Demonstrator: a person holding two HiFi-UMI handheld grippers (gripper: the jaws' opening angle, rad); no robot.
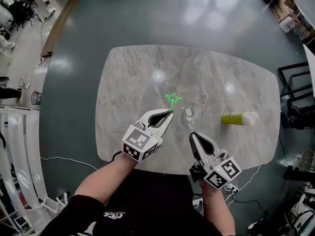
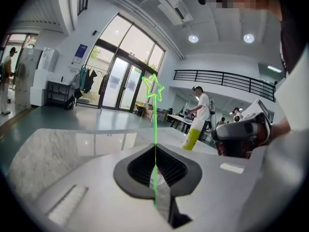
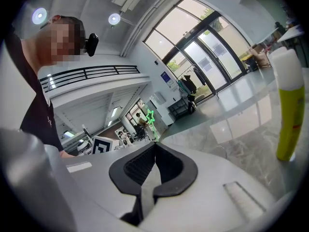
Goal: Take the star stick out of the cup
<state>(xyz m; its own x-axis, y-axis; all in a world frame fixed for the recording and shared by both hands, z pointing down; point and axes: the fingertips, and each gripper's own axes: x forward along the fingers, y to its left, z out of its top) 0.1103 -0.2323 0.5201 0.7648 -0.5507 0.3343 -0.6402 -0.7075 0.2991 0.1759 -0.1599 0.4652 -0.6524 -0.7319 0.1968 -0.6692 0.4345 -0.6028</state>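
Beside the cup (image 1: 193,112), left tongs (image 1: 170,113) pinch the star stick (image 1: 173,99).

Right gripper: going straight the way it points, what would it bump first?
Probably the green star stick, held in the left gripper, dead ahead of the right gripper. The cup seems just right of that line.

A large open lab-style hall: tall glass entrance doors (image 2: 126,88), a railed mezzanine (image 2: 222,79), polished grey floor (image 1: 147,18), people (image 2: 203,105) at worktables (image 2: 176,121), loose cables (image 1: 64,159) lying on it
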